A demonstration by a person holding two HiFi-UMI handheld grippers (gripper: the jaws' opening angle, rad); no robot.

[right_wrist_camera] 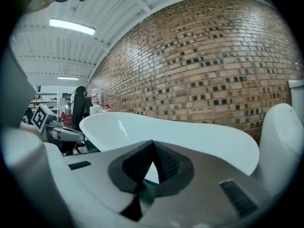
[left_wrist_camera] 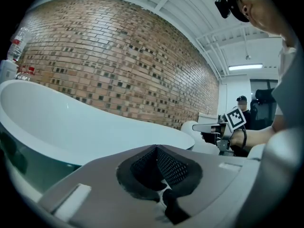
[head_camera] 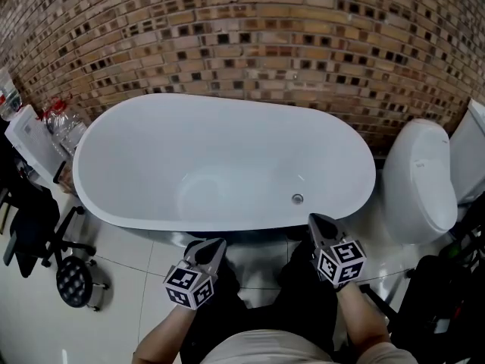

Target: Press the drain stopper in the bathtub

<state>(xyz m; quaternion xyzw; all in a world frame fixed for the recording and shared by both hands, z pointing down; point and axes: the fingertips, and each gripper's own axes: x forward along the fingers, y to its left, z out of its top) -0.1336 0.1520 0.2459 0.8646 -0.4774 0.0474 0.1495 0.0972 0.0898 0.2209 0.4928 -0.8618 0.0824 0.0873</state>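
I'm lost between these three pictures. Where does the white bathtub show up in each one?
Head view: the bathtub fills the middle, seen from above, with the brick wall beyond it.
Left gripper view: the bathtub sweeps from the left edge towards the centre, below the brick wall.
Right gripper view: the bathtub sits mid-picture, just above the jaws.
Shared landmark: the brick wall behind the tub.

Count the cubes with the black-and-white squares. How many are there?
2. One cube rides on the left gripper, the other cube on the right gripper, both just outside the near rim of the bathtub. No more seem hidden.
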